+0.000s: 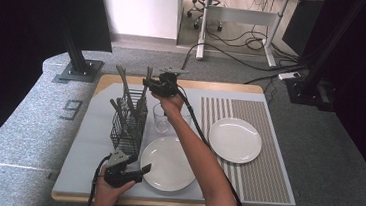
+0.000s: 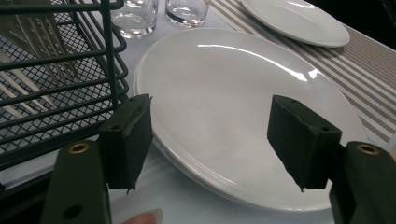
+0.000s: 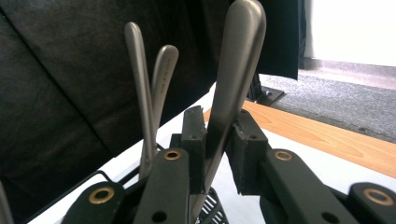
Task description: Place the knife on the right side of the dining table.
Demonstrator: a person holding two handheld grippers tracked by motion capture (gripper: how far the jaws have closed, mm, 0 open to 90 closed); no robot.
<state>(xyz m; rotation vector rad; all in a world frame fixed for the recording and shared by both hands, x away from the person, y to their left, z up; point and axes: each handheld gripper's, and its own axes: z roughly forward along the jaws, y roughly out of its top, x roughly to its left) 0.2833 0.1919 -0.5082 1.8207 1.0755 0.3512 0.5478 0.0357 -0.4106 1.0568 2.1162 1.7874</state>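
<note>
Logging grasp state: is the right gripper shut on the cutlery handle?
Shut: the right gripper clamps the upright grey metal cutlery handle between both pads.

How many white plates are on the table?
2. One plate lies near the front edge beside the wire basket; the other plate lies farther right on the striped mat. None seems hidden.

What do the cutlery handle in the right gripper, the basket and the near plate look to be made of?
Handle: metal, likely stainless steel, with a brushed satin sheen, pinched by the right gripper.
Basket: dark wire and mesh, seemingly coated metal, matt.
Near plate: white and glossy with sharp highlights, probably glazed ceramic, though melamine can't be ruled out.
</note>
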